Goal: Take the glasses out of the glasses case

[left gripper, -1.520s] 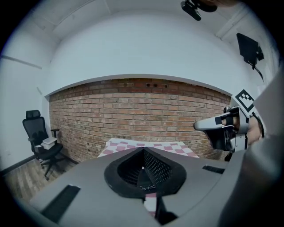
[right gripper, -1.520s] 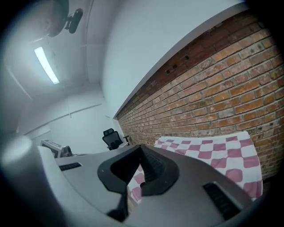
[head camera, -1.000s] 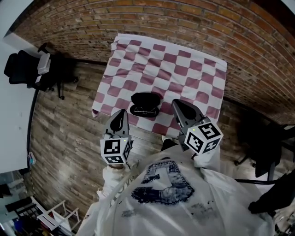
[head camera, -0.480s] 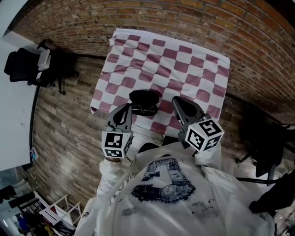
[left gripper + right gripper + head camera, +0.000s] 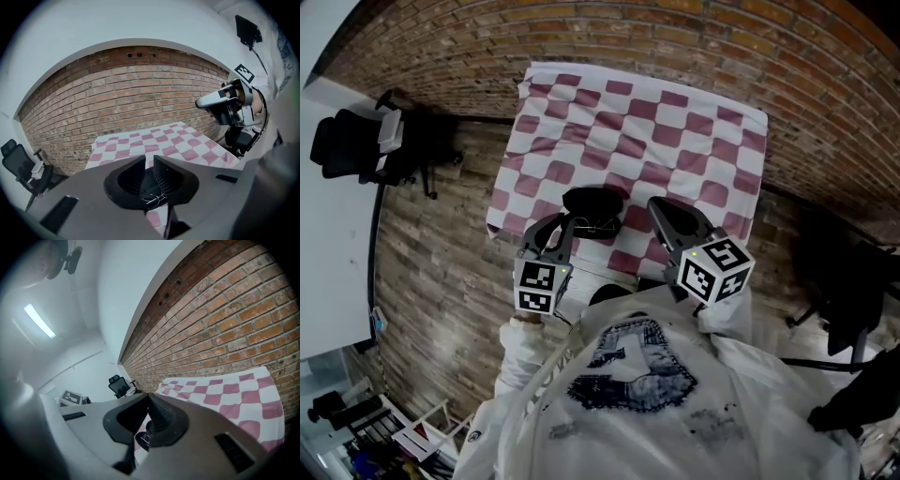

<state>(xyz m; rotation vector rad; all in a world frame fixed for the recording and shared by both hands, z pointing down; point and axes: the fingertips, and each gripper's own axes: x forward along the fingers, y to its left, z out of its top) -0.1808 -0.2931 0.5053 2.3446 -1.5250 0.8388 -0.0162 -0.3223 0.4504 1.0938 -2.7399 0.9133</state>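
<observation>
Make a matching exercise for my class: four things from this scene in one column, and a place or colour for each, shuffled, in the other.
Column one:
1. glasses case
2. glasses
3. tablecloth
4. office chair

Column two:
A. pink and white checks
B. standing on the floor, far left
C. black, lid open, on the cloth
D. lying inside the open case

Pairs: 1-C, 2-D, 3-A, 4-B.

The glasses case (image 5: pixel 595 202) lies on the tablecloth (image 5: pixel 675 131) near its front edge, just before me, the glasses (image 5: pixel 596 226) inside it. The brick wall (image 5: pixel 675 37) stands behind and the office chair (image 5: pixel 352 150) to the left.
</observation>
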